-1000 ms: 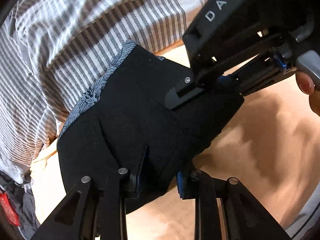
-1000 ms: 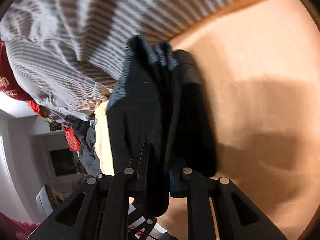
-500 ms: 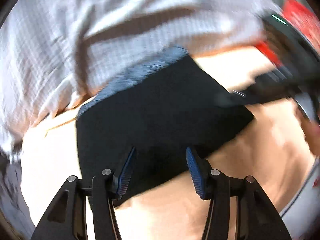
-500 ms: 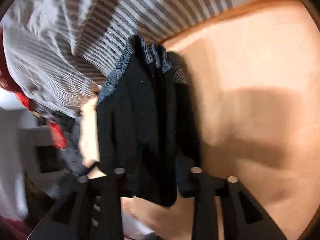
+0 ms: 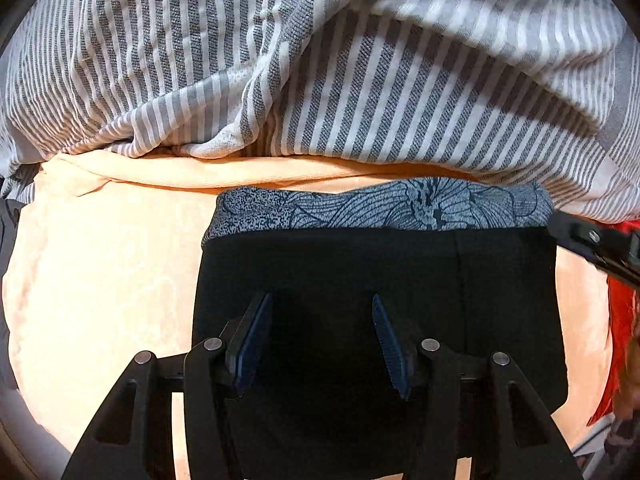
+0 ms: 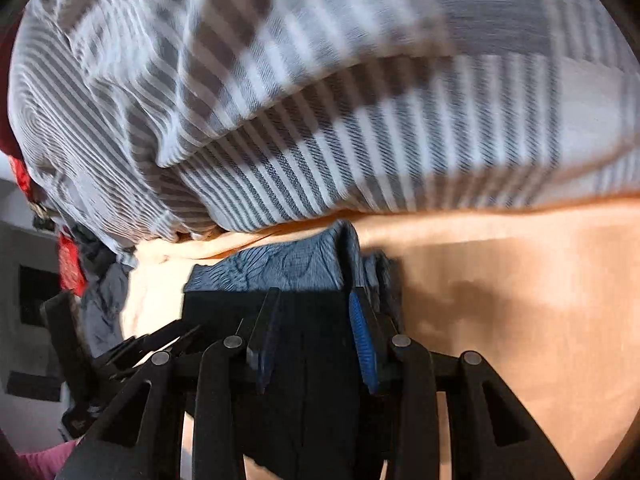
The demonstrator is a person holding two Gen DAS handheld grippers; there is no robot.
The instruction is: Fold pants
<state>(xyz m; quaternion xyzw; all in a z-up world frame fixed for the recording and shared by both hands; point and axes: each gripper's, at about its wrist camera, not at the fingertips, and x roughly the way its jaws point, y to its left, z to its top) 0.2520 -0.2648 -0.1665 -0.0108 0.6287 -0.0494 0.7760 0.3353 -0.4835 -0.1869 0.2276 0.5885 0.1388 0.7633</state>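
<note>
The black pants [image 5: 400, 264] lie folded into a flat rectangle on the peach sheet [image 5: 100, 264]. Their blue-grey patterned waistband [image 5: 400, 204] faces the striped blanket. My left gripper [image 5: 320, 304] hovers over the near half of the pants, open, with nothing between its blue pads [image 5: 252, 340]. In the blurred right wrist view, my right gripper [image 6: 315, 296] is open above the right end of the pants [image 6: 224, 308], close to the waistband [image 6: 280, 268]. Its pads [image 6: 362, 344] stand apart from the cloth. A black part of the right gripper shows at the left view's right edge [image 5: 592, 248].
A grey-and-white striped blanket [image 5: 320, 60] is bunched along the far side of the sheet, just behind the waistband. Something red [image 5: 624, 320] sits at the right edge. In the right wrist view, grey and red clothes [image 6: 100, 300] are heaped at the left, and bare peach sheet [image 6: 520, 312] spreads right.
Both grippers held the pants a second ago and have let go. Their jaws now stand apart, both have pulled back, and the pants lie flat and squared on the sheet.
</note>
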